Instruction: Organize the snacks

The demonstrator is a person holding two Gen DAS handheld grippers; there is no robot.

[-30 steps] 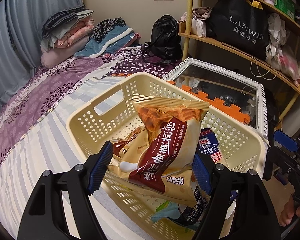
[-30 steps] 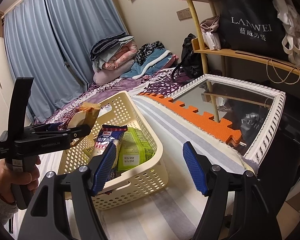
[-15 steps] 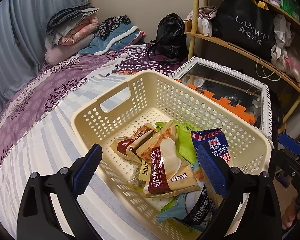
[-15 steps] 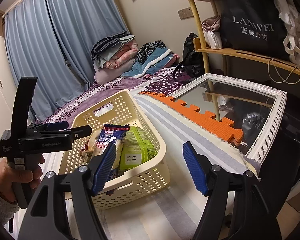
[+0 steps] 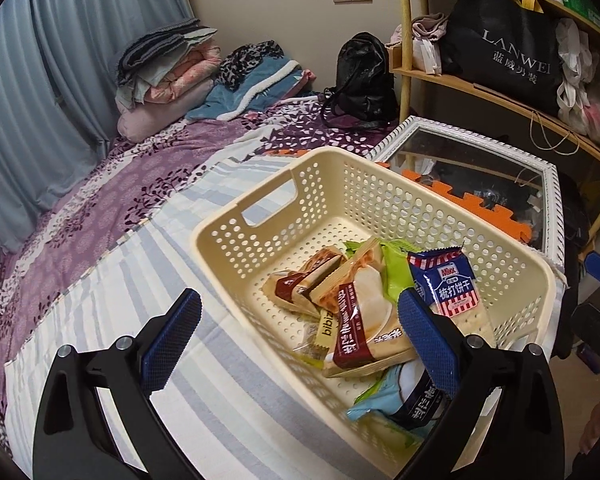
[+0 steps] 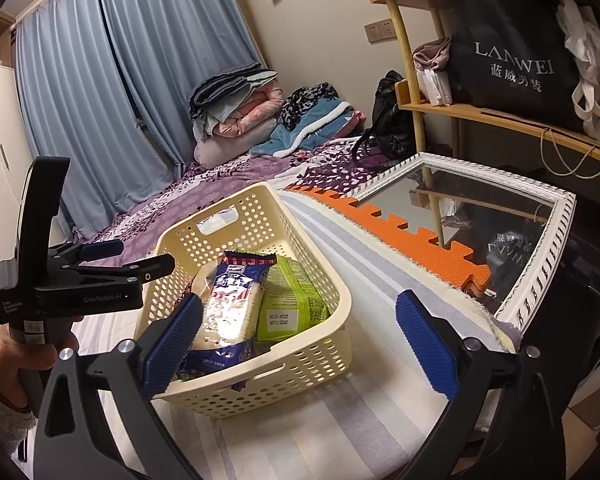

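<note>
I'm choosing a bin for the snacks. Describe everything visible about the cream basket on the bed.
The cream basket looks like rigid plastic: rectangular, open-topped, rounded corners, walls and floor perforated with round holes, a slot handle cut into each end wall. It sits upright on the striped bedsheet, beside an orange foam mat. Several snack packets lie piled inside, among them a blue cracker pack and a green pack. Neither gripper touches it.

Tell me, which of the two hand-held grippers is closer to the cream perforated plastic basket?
Left, though not by much. The left gripper hangs open right over the basket's near rim and the snack packets inside. The right gripper is also open, but beside the basket's corner, mostly over the striped bedsheet.
</note>
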